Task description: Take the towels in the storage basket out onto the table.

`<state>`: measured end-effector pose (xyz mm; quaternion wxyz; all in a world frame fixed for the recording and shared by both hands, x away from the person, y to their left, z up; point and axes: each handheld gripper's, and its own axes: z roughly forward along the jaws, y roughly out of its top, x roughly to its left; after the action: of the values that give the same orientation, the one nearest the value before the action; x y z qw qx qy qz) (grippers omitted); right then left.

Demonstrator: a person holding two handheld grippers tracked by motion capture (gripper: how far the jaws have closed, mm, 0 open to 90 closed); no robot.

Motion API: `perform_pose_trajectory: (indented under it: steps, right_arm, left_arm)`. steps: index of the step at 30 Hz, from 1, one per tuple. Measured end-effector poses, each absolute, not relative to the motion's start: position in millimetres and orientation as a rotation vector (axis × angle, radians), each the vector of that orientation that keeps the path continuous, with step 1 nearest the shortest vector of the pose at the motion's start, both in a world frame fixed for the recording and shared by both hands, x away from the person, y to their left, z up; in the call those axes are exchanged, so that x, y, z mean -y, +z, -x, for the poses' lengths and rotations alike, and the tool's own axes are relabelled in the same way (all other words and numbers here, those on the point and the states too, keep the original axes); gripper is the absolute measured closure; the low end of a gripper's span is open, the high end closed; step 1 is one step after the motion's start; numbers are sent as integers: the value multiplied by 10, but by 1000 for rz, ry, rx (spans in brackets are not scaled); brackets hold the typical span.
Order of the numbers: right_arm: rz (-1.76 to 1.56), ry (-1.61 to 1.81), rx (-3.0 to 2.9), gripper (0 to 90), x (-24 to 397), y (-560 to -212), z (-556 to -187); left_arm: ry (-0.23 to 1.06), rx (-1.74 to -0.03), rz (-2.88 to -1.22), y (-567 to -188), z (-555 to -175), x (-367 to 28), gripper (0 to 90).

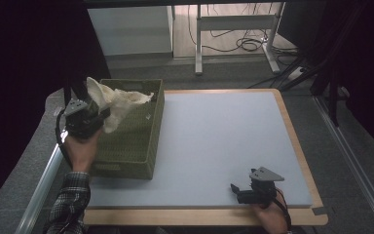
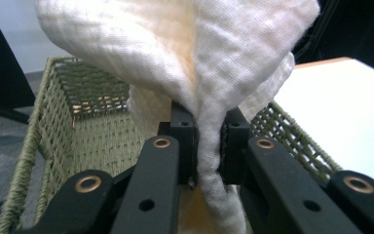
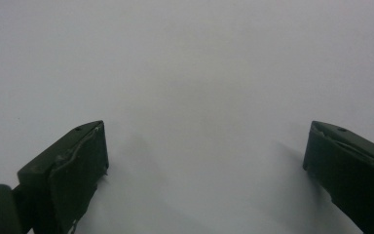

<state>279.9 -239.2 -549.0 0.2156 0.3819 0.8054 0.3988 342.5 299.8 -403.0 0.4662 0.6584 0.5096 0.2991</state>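
Between the jaws of the left gripper (image 1: pixel 101 113) sits a cream cloth (image 2: pixel 195 58). The jaws are pinched tight on a bunched fold of it, and the rest puffs up above them and hangs over the green woven basket (image 1: pixel 141 141) just past them. The cloth looks soft, light and floppy, so it will likely droop and swing. A bunched part seems the best place to hold. Over to the right, the right gripper (image 1: pixel 241 190) rests low on the pale worktop (image 1: pixel 214 136). Its jaws are wide apart with nothing between them.
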Motion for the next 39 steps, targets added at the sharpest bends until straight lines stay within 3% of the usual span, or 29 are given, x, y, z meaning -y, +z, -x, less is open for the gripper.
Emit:
perform_pose_trajectory:
  steps: [14, 39]
  right_arm:
    - [-1059, 1107, -2232, 24, 2392, -5490, -2799]
    - [-1058, 1107, -2234, 25, 2393, -5491, -2799]
  left_arm:
    - [751, -1122, -1599, -3817, -3297, -2713, 808]
    - [645, -990, -1592, -3796, -3444, -1951, 807]
